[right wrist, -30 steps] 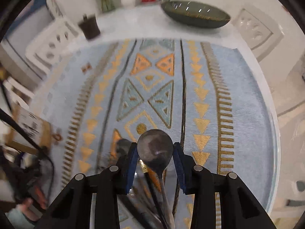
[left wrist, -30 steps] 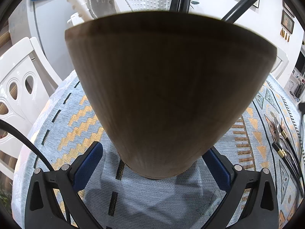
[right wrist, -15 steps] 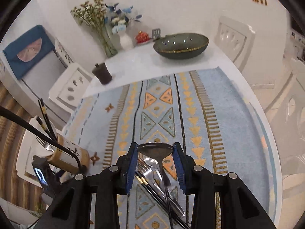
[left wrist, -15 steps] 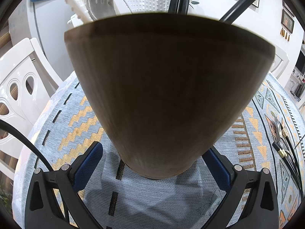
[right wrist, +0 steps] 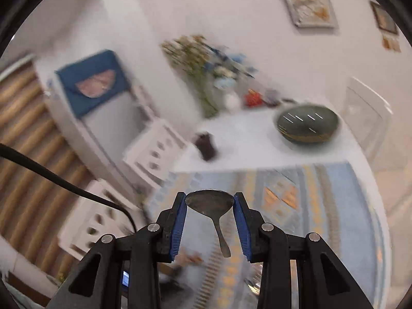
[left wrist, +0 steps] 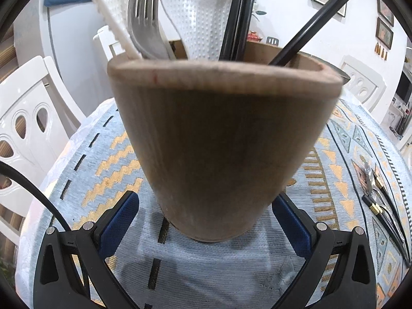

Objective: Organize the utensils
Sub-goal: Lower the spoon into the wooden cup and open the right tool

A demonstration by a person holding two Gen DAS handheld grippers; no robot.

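Observation:
A brown wooden utensil cup (left wrist: 221,141) stands on the patterned tablecloth (left wrist: 97,154), filling the left wrist view. It holds a metal fork (left wrist: 144,25), a white dotted paddle (left wrist: 200,18) and black chopsticks (left wrist: 237,13). My left gripper (left wrist: 206,206) is open, its blue pads on either side of the cup's base with cloth showing between the left pad and the cup. My right gripper (right wrist: 209,202) is shut on the bowl of a metal spoon (right wrist: 209,203), held high above the table with the handle hanging down. More chopsticks and metal utensils (left wrist: 378,198) lie on the cloth at the right.
White chairs (left wrist: 25,118) stand round the table. At the far end are a dark green bowl (right wrist: 307,125), a small dark cup (right wrist: 206,145) and a vase of flowers (right wrist: 206,69). A black cable (right wrist: 64,182) crosses the left of the right wrist view.
My right gripper has risen from the pile on the cloth with the spoon, and its view has swung up towards the room. In the left wrist view the cup now looks smaller, with more of its rim showing.

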